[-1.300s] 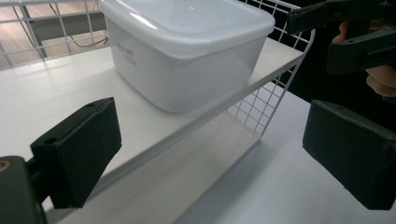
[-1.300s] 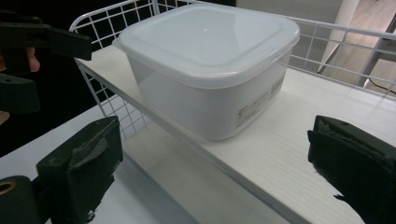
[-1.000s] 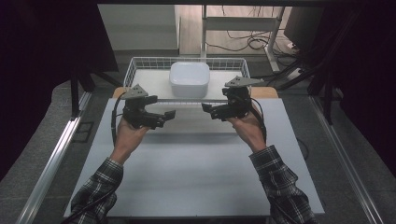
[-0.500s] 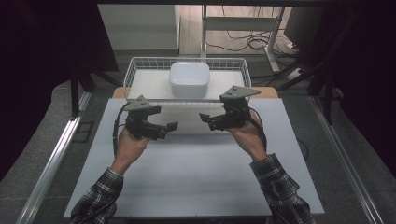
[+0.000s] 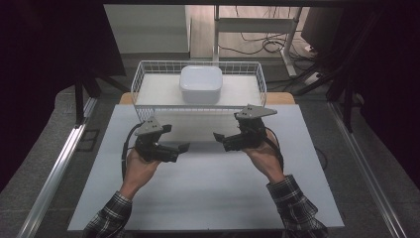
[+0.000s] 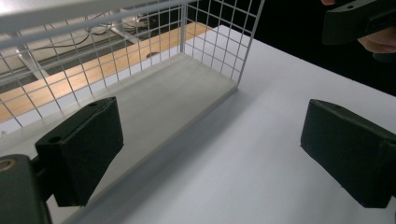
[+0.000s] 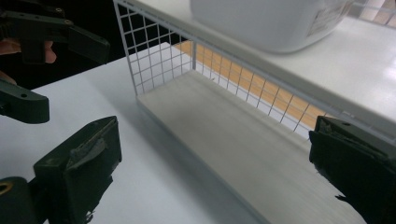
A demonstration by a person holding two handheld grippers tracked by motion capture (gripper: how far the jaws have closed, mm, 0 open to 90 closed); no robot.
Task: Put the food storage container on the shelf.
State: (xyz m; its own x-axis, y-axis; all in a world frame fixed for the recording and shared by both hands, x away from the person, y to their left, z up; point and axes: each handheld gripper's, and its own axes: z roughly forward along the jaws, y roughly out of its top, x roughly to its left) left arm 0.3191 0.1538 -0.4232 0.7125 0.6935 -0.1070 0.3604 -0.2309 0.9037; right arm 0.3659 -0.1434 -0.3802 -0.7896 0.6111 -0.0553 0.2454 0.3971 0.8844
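From above, the left gripper (image 5: 171,148) and right gripper (image 5: 229,140) hover over the white desk (image 5: 208,198), tips facing each other. A white tub (image 5: 200,84) sits in the wire basket (image 5: 143,79) at the far side.

The left gripper view shows its fingers (image 6: 81,149) spread wide, holding nothing.

The right gripper view shows fingers (image 7: 79,163) spread too. Moving forward carelessly could bump the basket wire.

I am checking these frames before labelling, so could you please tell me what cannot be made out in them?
- White container in the wire basket, high view: its contents are hidden by its closed top.
- Label on the container, right tool view: print too small and blurred, cut by the top edge.
- Other hand, left tool view: cut off by the corner.
- Cables beyond the table, high view: too small to trace.
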